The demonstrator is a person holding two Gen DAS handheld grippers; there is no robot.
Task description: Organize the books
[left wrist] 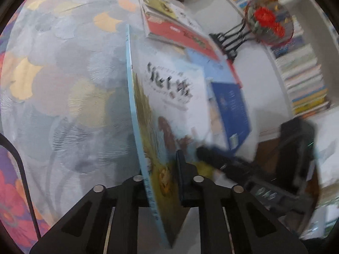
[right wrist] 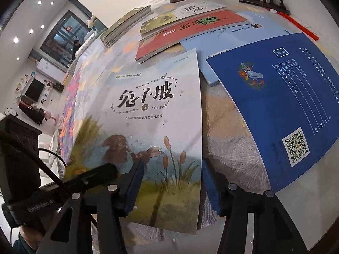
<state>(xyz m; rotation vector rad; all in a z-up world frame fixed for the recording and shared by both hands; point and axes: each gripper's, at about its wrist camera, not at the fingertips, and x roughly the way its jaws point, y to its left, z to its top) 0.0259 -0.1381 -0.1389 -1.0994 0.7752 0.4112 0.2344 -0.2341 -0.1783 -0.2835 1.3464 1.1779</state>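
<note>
The pale rabbit-picture book point(right wrist: 156, 110) is showing brown rabbits, green grass and black letters. The dark blue book point(right wrist: 275, 97) is carrying white lines. The grey tablecloth point(left wrist: 63, 84) is displaying yellow, orange and red flowers.

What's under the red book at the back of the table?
The red book lies partly on a light blue book, covering its left end. A green-and-white book rests on top. Anything beneath the middle is hidden.
</note>
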